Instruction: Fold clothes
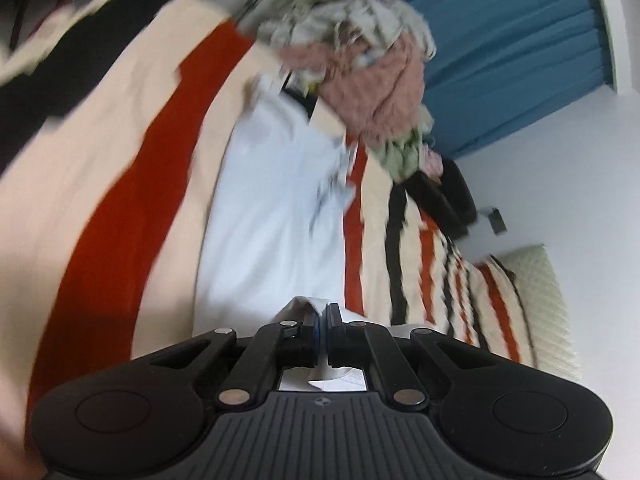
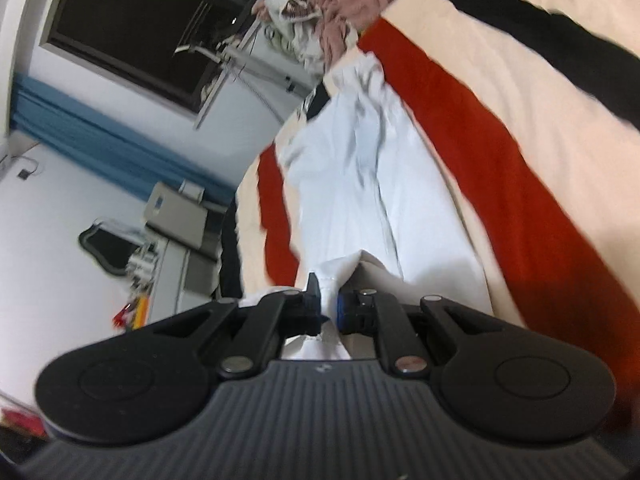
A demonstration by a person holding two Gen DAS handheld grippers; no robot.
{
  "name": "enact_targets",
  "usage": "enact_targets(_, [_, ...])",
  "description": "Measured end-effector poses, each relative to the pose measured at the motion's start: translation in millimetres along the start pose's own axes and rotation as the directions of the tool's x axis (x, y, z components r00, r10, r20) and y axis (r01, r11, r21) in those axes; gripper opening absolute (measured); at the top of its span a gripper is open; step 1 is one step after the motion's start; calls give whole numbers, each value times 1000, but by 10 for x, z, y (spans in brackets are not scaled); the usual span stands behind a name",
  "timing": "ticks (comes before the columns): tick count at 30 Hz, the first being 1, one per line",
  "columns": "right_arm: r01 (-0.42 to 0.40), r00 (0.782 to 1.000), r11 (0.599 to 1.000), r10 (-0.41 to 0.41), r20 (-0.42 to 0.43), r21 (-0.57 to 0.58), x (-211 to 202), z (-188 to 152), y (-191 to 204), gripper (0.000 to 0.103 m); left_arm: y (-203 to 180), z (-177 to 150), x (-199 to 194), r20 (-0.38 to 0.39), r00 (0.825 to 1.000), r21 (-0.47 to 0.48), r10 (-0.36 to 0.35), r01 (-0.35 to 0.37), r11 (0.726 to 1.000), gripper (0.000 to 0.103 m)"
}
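Observation:
A pale blue-white garment [image 1: 276,208] lies stretched out on the striped bed cover [image 1: 120,184]. My left gripper [image 1: 323,316] is shut on one near corner of it, cloth pinched between the jaws. In the right wrist view the same garment [image 2: 360,184] runs away from me, and my right gripper [image 2: 328,300] is shut on another near corner, the cloth bunched between the jaws. Both views are tilted and blurred.
A heap of unfolded clothes, pink and grey-white [image 1: 368,60], sits at the far end of the bed, also in the right wrist view [image 2: 320,4]. A cream pillow [image 1: 544,304] lies at the right. Blue curtains [image 1: 512,48], a dark window [image 2: 132,28] and a cabinet [image 2: 176,236] stand beyond.

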State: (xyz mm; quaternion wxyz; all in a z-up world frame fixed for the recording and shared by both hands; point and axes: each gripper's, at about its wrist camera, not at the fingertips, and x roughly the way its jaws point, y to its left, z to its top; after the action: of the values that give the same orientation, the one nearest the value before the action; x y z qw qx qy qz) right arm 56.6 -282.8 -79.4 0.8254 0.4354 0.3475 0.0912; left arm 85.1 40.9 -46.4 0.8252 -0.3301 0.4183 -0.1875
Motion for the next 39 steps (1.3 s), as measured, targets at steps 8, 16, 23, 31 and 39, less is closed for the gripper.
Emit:
enact_targets(8, [33, 994, 995, -23, 106, -90, 1080, 735, -113, 10, -282, 659, 1089, 198, 975, 201, 95, -136, 970, 3])
enact_targets(16, [91, 985, 925, -30, 167, -370, 1812, 940, -280, 11, 65, 701, 1916, 272, 943, 320, 190, -275, 907, 5])
enact_targets(23, [161, 982, 848, -89, 164, -504, 2037, 847, -262, 15, 307, 735, 2151, 259, 933, 314, 250, -326, 892, 15])
enact_targets(31, [104, 985, 866, -21, 173, -490, 1656, 710, -120, 76, 177, 597, 1909, 252, 931, 358, 265, -344, 868, 68])
enact_targets(39, [138, 977, 886, -48, 209, -442, 1140, 453, -163, 76, 52, 286, 1614, 231, 931, 411, 282, -356, 840, 78])
